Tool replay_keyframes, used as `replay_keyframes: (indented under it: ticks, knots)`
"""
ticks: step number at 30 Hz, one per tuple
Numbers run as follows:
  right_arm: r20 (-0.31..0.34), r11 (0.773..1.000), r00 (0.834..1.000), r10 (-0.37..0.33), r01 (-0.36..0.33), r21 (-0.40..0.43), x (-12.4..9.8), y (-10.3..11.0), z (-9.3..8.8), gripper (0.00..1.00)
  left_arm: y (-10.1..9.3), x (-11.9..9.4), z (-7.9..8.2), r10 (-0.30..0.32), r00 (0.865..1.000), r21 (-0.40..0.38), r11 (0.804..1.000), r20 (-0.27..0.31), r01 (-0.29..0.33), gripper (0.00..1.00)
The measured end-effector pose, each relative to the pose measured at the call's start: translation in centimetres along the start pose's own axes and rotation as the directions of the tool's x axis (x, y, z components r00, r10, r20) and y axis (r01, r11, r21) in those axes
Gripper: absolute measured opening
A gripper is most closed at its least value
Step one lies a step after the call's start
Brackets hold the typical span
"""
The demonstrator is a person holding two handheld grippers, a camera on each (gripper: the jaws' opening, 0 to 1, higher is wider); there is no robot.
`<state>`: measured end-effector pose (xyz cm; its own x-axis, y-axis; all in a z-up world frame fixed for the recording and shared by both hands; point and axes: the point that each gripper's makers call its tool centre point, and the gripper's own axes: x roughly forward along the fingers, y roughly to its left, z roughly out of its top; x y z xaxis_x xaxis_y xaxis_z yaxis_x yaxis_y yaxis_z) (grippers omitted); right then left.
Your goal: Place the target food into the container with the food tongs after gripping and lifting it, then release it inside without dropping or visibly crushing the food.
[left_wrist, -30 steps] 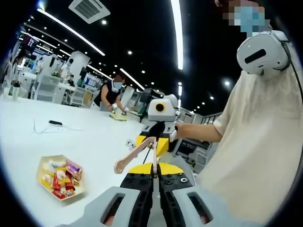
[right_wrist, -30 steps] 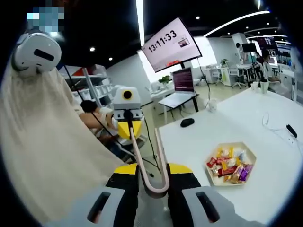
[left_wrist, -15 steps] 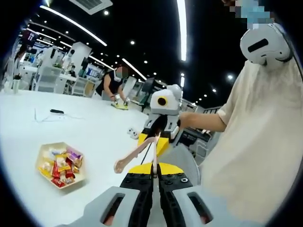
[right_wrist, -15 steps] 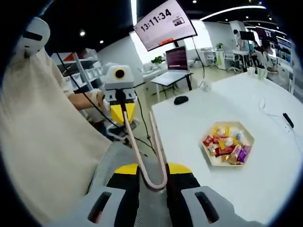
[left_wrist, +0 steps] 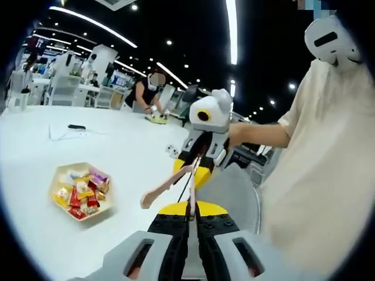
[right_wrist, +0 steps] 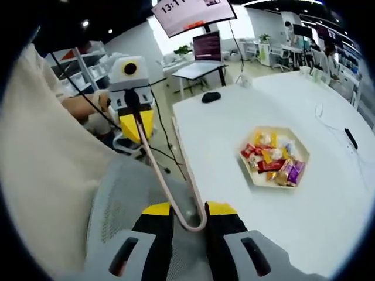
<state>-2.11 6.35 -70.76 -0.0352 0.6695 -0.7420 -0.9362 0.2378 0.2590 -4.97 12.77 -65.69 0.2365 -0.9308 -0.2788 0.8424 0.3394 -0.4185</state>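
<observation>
- Left tongs [left_wrist: 189, 219] closed on one arm of the pink food tongs [left_wrist: 170, 184]; right tongs [right_wrist: 188, 225] clamp its bend.
- Wrapped sweets [right_wrist: 272, 161] in the hexagonal tray [right_wrist: 307, 153]: likely light and slick; pinch one gently across its middle.

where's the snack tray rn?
The snack tray sits on the white table, right of centre in the right gripper view; left-centre in the left gripper view.

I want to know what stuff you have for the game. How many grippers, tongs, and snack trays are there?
Grippers: 2, the left gripper and the right gripper.
Food tongs: 1, pink, held between both grippers.
Snack tray: 1, full of wrapped snacks.
Total: 4 things.
</observation>
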Motion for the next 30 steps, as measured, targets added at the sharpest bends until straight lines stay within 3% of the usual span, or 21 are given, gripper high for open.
replay_keyframes:
  ticks: [3, 4, 7, 21, 30]
  knots:
    - [-0.019, 0.999, 0.999, -0.034, 0.034, 0.008, 1.2, -0.8, -0.5, 0.20, 0.9, 0.2, -0.9, 0.030, 0.999, -0.003, 1.000, -0.028, -0.030, 0.02]
    - [-0.020, 0.999, 0.999, -0.037, 0.037, 0.013, 1.5, -1.0, -0.6, 0.20, 1.6, 0.2, -1.5, 0.057, 0.997, -0.040, 0.997, -0.042, -0.059, 0.03]
    - [-0.025, 0.998, 0.998, -0.049, 0.050, 0.041, 2.2, -1.5, -1.1, 0.20, 2.4, 0.3, -2.2, 0.065, 0.997, -0.078, 0.995, -0.048, -0.069, 0.03]
    - [-0.082, 0.987, 0.987, -0.136, 0.142, 0.073, 4.7, -3.8, -2.8, 0.20, 5.2, 1.5, -4.5, 0.124, 0.986, -0.068, 0.989, -0.115, -0.133, 0.05]
    - [-0.128, 0.977, 0.979, -0.161, 0.176, 0.118, 6.7, -5.1, -3.8, 0.20, 7.7, 1.6, -6.3, 0.173, 0.970, -0.122, 0.973, -0.173, -0.195, 0.07]
